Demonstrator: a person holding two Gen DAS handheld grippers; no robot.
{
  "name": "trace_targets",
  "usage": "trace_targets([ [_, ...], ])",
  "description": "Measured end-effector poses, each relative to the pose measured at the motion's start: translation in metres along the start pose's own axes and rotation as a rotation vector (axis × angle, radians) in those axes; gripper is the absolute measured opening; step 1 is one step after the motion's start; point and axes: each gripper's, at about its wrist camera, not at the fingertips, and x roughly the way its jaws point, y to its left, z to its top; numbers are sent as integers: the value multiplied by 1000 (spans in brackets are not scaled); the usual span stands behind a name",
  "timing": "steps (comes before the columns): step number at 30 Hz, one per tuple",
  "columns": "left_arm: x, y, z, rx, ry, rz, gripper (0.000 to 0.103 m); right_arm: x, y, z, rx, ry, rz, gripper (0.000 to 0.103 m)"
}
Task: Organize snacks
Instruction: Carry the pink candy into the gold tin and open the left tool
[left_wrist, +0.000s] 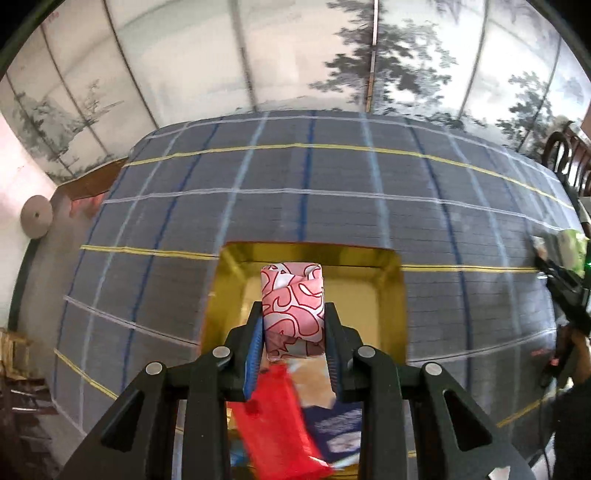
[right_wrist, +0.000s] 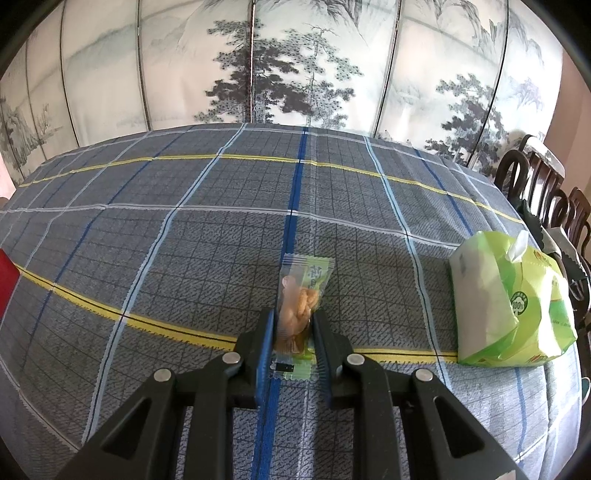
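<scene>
Pink-and-white patterned wrapper noted on a small block-shaped snack (left_wrist: 292, 310), clamped between the pads of the left tongs (left_wrist: 293, 314) and held above a gold tray (left_wrist: 391, 280). Tray resting on the counter (left_wrist: 332, 192), which is covered by a grey plaid cloth with blue, white and yellow lines. Inside the tray, below the tongs: a red packet (left_wrist: 277, 424), a dark blue packet (left_wrist: 336, 428) and a pale wrapper, all blurred; print not legible. Right edge of the same view: the other black tool with a hand (left_wrist: 576, 354) on it, partly cut off.

Right tongs (right_wrist: 293, 321) closed on a clear-and-green sachet (right_wrist: 301, 295) holding golden twisted pieces. Sachet lying lengthwise along a broad blue stripe of the cloth, its sealed lower end showing between the arms of the tongs. Whether lifted off the cloth or touching it: cannot tell.

Green-and-white tissue pack (right_wrist: 513, 306) standing on the counter to the right, well apart from the sachet. Dark wooden chairs (right_wrist: 546, 195) at the far right edge. Folding screen (right_wrist: 295, 66) painted with pine trees behind the counter.
</scene>
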Motion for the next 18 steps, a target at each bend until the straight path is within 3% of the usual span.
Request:
trace_targets([
  [4,19,13,-2,-15,31,1,26,0,0,0,-1,0,-1,22],
  [18,63,0,-11,60,93,-21,27,0,2,1,-6,0,-8,22],
])
